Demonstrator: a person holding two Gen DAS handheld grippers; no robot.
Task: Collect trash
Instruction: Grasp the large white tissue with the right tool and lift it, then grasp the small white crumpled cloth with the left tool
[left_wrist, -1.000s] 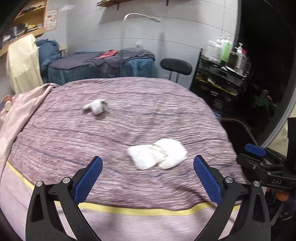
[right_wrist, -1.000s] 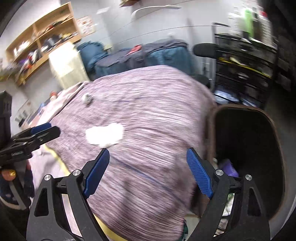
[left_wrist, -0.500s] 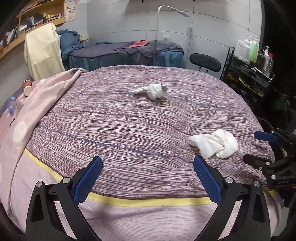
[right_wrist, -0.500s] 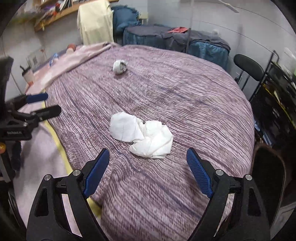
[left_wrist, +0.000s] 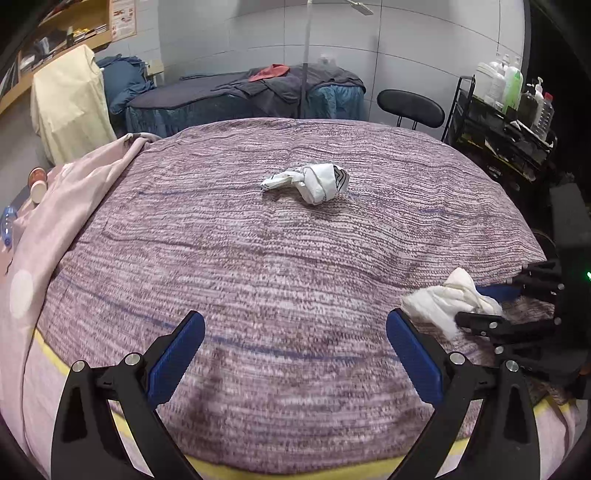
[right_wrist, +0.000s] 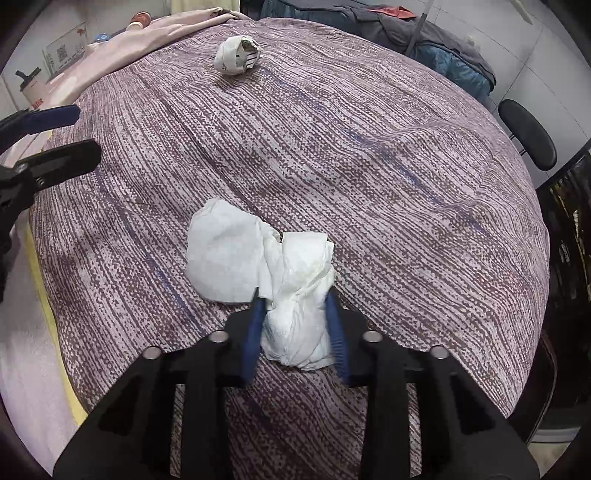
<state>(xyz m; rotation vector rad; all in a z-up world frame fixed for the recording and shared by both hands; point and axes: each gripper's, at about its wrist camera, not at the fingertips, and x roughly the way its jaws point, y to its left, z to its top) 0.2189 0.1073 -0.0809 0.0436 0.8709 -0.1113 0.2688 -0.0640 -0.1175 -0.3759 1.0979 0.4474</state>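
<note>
A crumpled white tissue wad lies on the purple knitted bed cover. My right gripper is shut on its near end; the rest rests on the cover. The same wad and right gripper show at the right of the left wrist view. A second crumpled paper ball with dark print lies further back on the bed, also in the right wrist view. My left gripper is open and empty over the bed's near edge, and shows at the left of the right wrist view.
A pink blanket lies along the bed's left side. Behind the bed stand a massage table, a black stool and a black rack with bottles. A lamp pole rises at the back.
My right gripper moved down onto the white tissue wad and closed on it. My left gripper swung left, so the printed paper ball is now central in its view.
</note>
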